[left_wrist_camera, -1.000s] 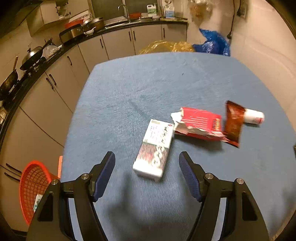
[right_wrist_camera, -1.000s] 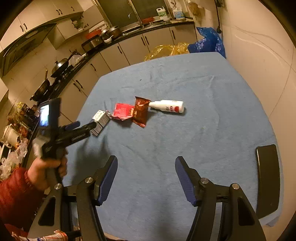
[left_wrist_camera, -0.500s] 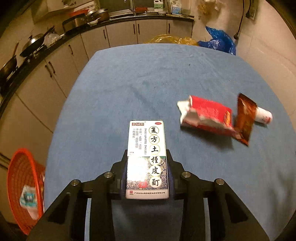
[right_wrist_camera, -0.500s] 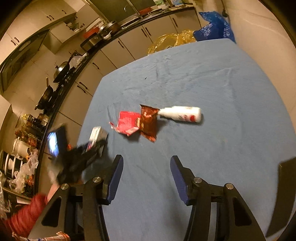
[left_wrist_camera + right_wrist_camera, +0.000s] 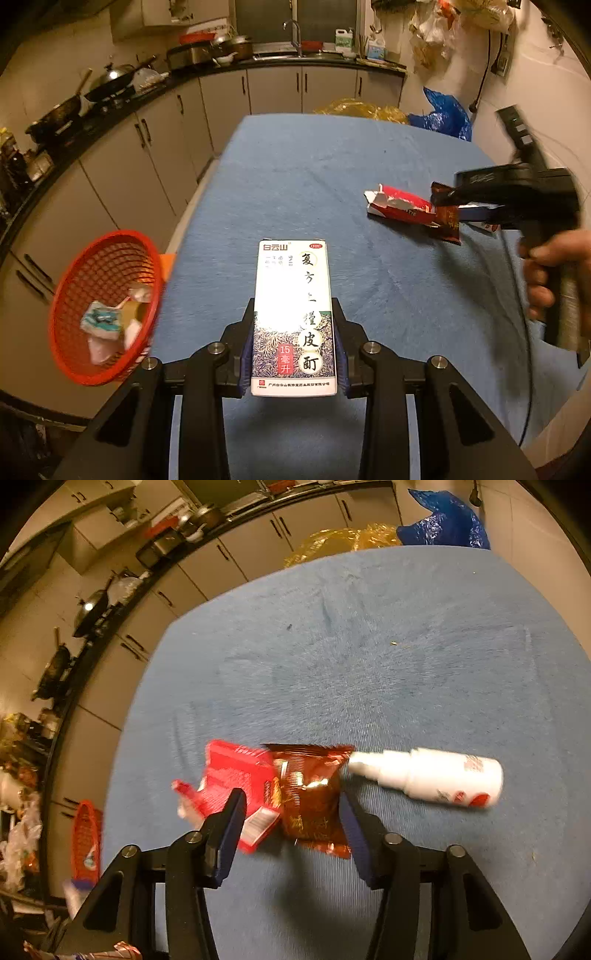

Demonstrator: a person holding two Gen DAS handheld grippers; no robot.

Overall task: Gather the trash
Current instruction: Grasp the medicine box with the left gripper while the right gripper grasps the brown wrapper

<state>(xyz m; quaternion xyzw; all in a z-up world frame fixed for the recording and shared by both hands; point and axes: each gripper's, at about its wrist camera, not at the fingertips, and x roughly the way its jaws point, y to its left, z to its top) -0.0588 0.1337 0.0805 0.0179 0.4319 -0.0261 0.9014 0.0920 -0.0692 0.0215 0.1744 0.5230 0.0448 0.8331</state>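
My left gripper (image 5: pixel 293 354) is shut on a white medicine box (image 5: pixel 293 314) with Chinese print, held above the blue table (image 5: pixel 314 173). A red mesh basket (image 5: pixel 103 302) holding some trash sits low beside the table's left edge. My right gripper (image 5: pixel 291 805) is open, its fingers on either side of a brown snack wrapper (image 5: pixel 310 794). A torn red carton (image 5: pixel 236 779) lies left of the wrapper, partly under the left finger. A white spray bottle (image 5: pixel 436 777) lies to the right. The right gripper also shows in the left wrist view (image 5: pixel 454 203) over the wrapper (image 5: pixel 448 225).
Kitchen cabinets and a counter with pans run along the left and far side. Yellow (image 5: pixel 362 109) and blue (image 5: pixel 443 114) plastic bags lie beyond the table's far edge. A wall stands on the right. The basket also shows in the right wrist view (image 5: pixel 86 842).
My left gripper closed on the medicine box and lifted it off the table. My right gripper moved forward and down to the brown wrapper, its jaws narrowing around it.
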